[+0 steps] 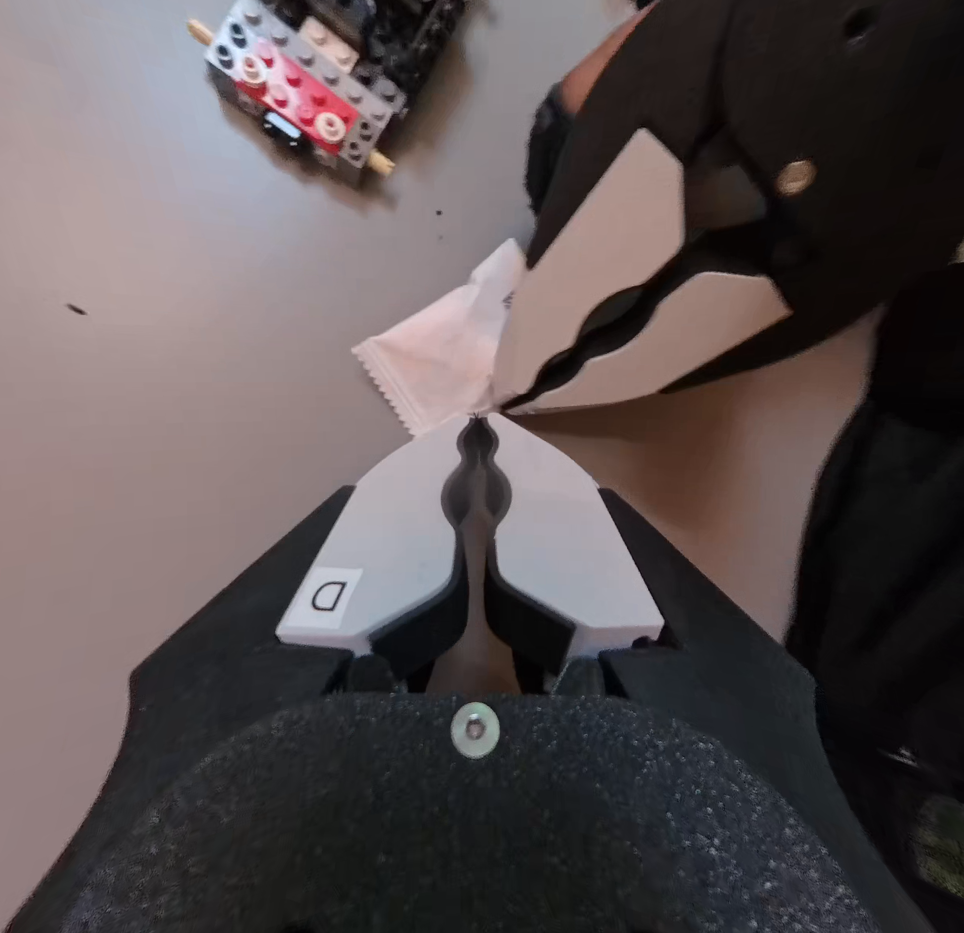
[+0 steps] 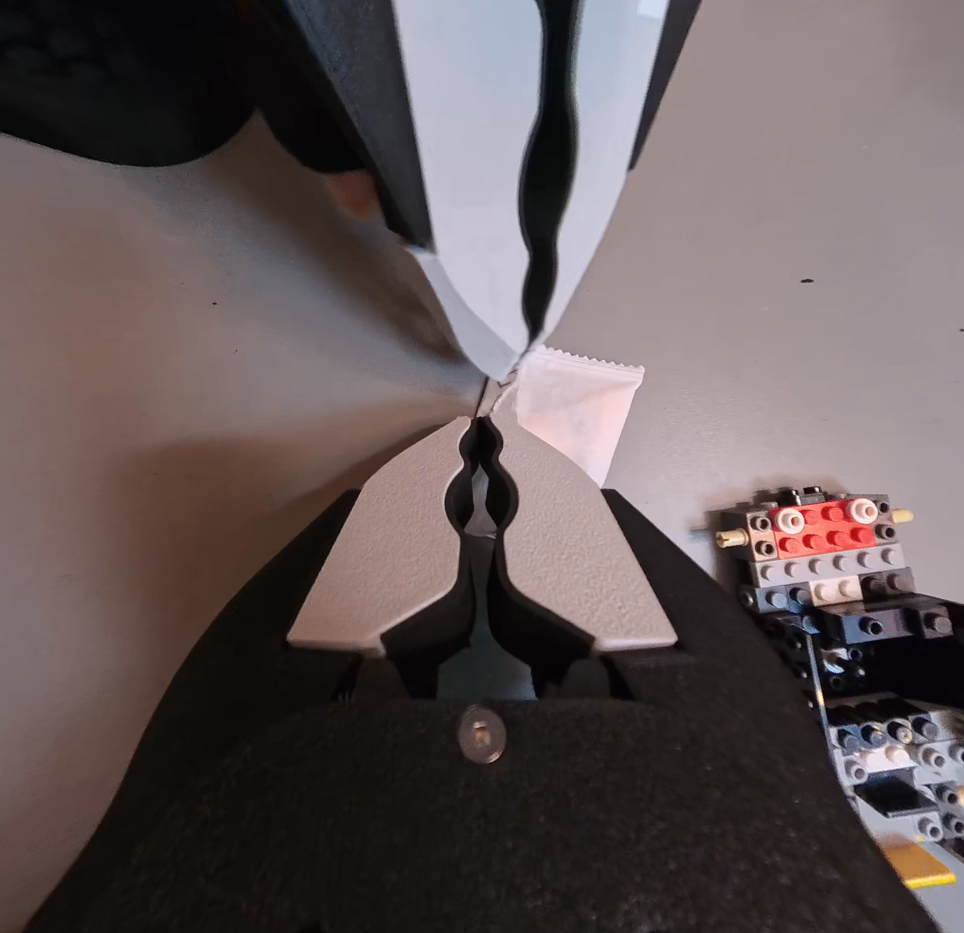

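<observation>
A white sachet (image 2: 574, 418) hangs just above the grey table (image 1: 156, 386), pinched at one corner by both grippers. The left gripper (image 1: 476, 422) and right gripper (image 2: 477, 422) clamp it tip to tip. A brick model (image 2: 824, 543) sits near the sachet.

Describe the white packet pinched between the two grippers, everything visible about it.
The white packet is a small flat sachet, seemingly paper or matte film, with a zigzag-cut sealed edge and a slightly puffed, wrinkled body. It hangs above the grey table, clear of the brick model. One edge is caught by both grippers: the left gripper and the right gripper are closed on it close together. Between their tips the edge looks torn or creased. Faint dark print shows near that corner.
</observation>
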`<action>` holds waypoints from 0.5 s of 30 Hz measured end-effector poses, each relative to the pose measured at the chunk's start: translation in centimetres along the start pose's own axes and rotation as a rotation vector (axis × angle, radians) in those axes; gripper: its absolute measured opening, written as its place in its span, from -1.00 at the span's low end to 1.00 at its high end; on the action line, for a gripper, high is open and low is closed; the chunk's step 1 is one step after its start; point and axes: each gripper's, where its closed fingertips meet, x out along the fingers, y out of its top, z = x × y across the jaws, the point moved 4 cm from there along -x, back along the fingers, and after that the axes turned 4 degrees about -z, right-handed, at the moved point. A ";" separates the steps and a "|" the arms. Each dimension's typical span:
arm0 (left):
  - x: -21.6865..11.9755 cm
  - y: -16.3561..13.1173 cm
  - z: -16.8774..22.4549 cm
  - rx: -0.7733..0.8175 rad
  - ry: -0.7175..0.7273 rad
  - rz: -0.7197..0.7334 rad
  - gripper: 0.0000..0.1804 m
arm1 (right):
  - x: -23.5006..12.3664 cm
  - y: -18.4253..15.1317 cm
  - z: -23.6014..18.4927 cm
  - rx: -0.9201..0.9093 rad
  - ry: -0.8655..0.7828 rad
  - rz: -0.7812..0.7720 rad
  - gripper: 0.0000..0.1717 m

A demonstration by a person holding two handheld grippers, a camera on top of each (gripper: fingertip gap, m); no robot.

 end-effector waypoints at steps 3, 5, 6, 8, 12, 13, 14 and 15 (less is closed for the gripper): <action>1.2 -0.5 -0.9 -0.004 0.005 -0.047 -1.00 | 0.0 0.0 0.0 0.005 0.002 0.000 -1.00; 1.2 -0.6 -1.0 -0.005 -0.014 -0.045 -1.00 | 0.0 0.0 0.0 0.008 0.002 0.003 -1.00; 1.2 -0.6 -1.0 0.010 -0.006 -0.044 -1.00 | 0.0 0.0 0.0 0.011 0.003 0.002 -1.00; 1.2 -0.7 -1.0 0.016 -0.003 -0.038 -0.99 | 0.0 0.0 0.0 0.015 0.007 0.002 -1.00; 1.3 -0.9 -0.9 0.012 -0.019 -0.005 -0.99 | -0.1 -0.2 0.0 0.023 0.013 0.012 -0.99; 1.3 -0.8 -0.9 0.022 -0.010 -0.005 -0.99 | -0.2 -0.3 0.0 0.025 0.012 0.017 -0.99; 1.4 -0.8 -0.8 0.031 -0.003 -0.003 -0.99 | -0.3 -0.4 0.0 0.025 0.010 0.017 -1.00; 1.4 -0.8 -0.8 0.034 -0.004 0.000 -0.99 | -0.3 -0.5 0.0 0.025 0.008 0.016 -0.99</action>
